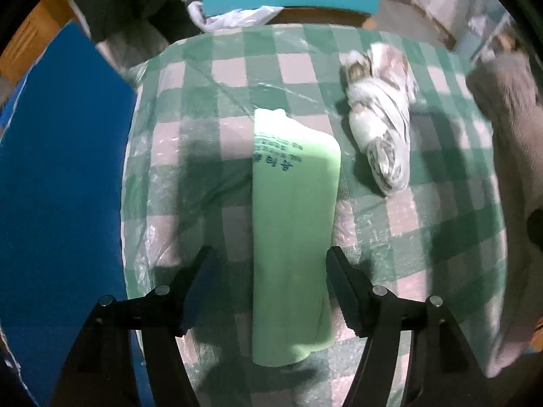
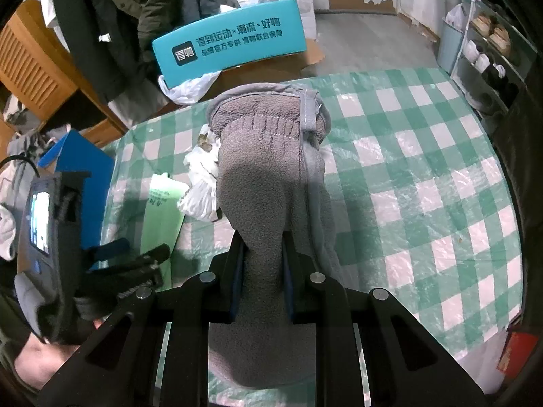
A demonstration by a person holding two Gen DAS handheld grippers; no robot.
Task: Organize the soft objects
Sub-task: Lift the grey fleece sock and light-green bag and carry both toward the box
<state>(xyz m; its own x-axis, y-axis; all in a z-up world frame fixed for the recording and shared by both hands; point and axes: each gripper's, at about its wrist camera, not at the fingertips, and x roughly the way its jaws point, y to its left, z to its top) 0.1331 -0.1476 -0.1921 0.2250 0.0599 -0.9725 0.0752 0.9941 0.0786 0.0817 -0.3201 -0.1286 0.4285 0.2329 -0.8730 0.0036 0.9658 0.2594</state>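
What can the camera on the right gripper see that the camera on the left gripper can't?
Only the right wrist view shows the shoe rack by the wall, the hanging coats, and the right gripper shut on the grey fleece glove. It also shows the left gripper from the side.

Only the left wrist view shows the left gripper's jaws open on either side of the green folded bag, not pressing it.

Both show the checked tablecloth, the green bag, the white knotted plastic bag and the teal box.
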